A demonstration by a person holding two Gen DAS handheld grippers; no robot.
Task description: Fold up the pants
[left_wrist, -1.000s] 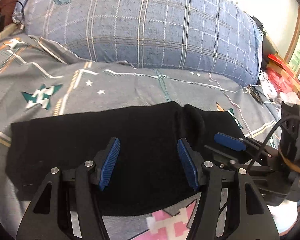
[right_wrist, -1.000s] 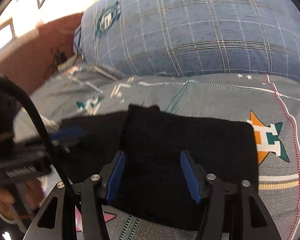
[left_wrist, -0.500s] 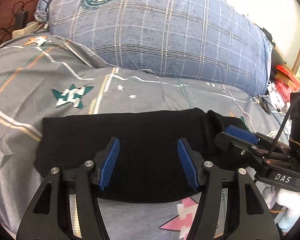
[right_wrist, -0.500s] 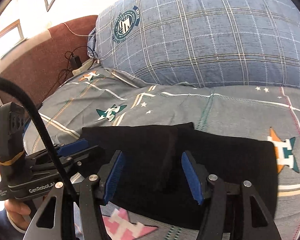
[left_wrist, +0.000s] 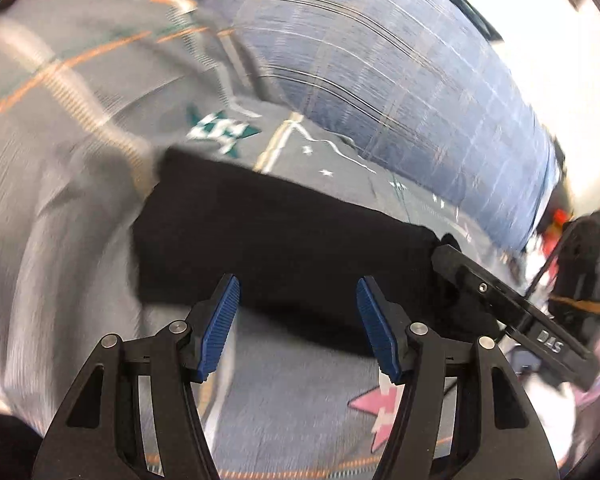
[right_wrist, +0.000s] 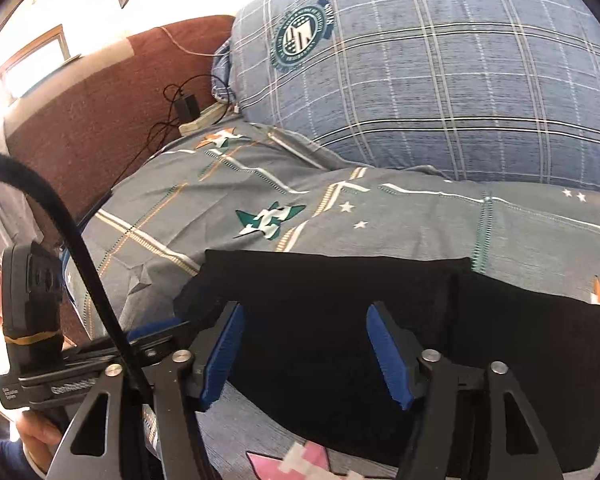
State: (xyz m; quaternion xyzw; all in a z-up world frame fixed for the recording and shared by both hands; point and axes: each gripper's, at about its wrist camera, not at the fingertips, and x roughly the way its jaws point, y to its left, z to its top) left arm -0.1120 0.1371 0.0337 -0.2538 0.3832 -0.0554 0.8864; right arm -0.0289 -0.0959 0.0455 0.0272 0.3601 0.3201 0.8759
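We are seeing the soft grey patterned bedsheet (right_wrist: 420, 220) lying under both grippers, the flat black folded pants (right_wrist: 340, 312) lying just ahead of them; our right gripper (right_wrist: 304, 356), jaws just widening, and left gripper (left_wrist: 298, 328) are gaping empty, ribbed blue pads (left_wrist: 218, 328) showing

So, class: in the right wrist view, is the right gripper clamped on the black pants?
No: the right gripper has its blue pads apart above the folded black pants, with no cloth pinched between them.
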